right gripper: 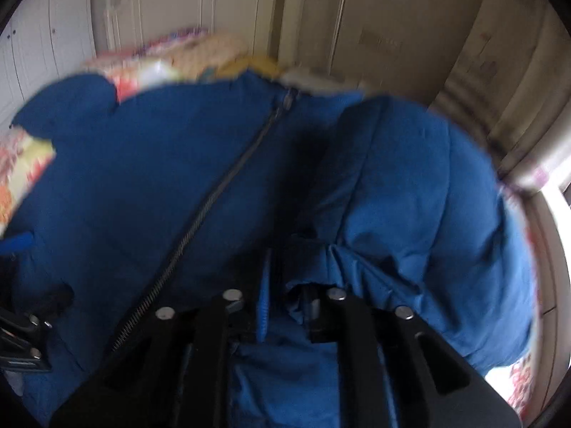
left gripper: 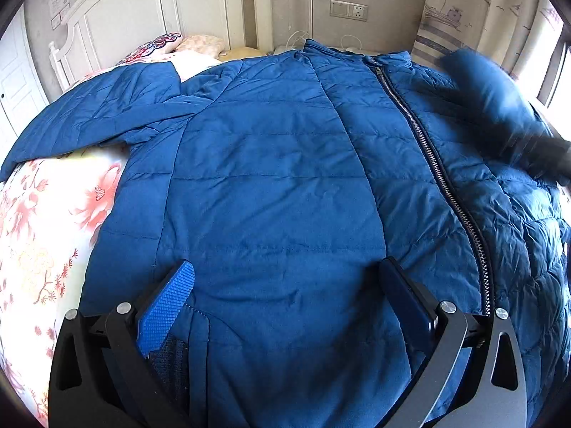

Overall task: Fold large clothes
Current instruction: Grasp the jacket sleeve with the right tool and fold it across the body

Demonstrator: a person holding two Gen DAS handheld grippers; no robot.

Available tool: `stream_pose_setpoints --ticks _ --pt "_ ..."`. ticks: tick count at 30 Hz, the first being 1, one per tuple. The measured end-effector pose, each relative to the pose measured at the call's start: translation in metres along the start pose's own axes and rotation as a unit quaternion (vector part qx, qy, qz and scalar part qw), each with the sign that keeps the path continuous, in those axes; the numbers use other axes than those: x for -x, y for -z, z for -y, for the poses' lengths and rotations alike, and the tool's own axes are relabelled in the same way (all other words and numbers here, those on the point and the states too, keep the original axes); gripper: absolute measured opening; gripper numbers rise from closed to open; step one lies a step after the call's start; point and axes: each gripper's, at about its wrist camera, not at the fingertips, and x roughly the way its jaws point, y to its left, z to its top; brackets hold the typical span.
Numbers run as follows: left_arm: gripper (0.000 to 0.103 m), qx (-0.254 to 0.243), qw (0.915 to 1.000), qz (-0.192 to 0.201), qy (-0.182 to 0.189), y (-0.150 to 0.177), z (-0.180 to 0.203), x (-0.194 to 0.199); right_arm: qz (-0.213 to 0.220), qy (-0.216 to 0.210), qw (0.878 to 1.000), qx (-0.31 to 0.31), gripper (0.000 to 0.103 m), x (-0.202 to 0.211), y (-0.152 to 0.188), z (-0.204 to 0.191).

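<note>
- The jacket (left gripper: 271, 185) is being laid flat on the bed (left gripper: 46, 235), front up, zip (left gripper: 424, 142) running down it, one sleeve (left gripper: 92, 114) spread out to the side.
- The left gripper (left gripper: 285, 296) is being held over the hem with its jaws spread wide, nothing pinched between them, just hovering on the fabric.
- The right gripper (right gripper: 285, 285) is being shown in a very smeared view; its jaws are nearly closed, and a bunched fold of the other sleeve (right gripper: 410, 185) looks to be gripped between them.
- That sleeve is being carried across toward the zip, puffed up and not lying flat yet, by the look of it.
- What's probably at risk: only a thin pinch of slippery quilted fabric is being held, so it could slide out mid-swing and the sleeve would flop back.
- Since nothing is being pinned by the left jaws, the whole body could be dragged sideways and the fold left crooked.
</note>
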Motion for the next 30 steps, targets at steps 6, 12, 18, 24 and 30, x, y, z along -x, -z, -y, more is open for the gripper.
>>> stream_pose_setpoints --ticks 6,12,18,24,30 --pt "0.099 0.002 1.0 0.001 0.002 0.001 0.0 0.002 0.015 -0.096 0.994 -0.049 0.069 0.026 0.016 0.031" --pt "0.099 0.003 1.0 0.003 0.003 0.001 0.0 0.002 0.091 -0.116 0.962 -0.232 0.066 0.081 0.076 0.12" --pt "0.099 -0.004 0.9999 0.009 0.007 0.002 0.004 0.004 0.13 -0.129 0.882 -0.434 0.068 0.051 0.108 0.237" --pt "0.099 -0.013 0.9997 0.021 0.002 0.002 0.009 0.009 0.125 -0.148 0.878 -0.438 0.021 0.026 0.081 0.241" --pt "0.098 -0.016 0.9996 0.024 0.0 0.003 0.01 0.009 0.256 -0.11 0.934 -0.225 0.019 0.108 0.002 0.138"
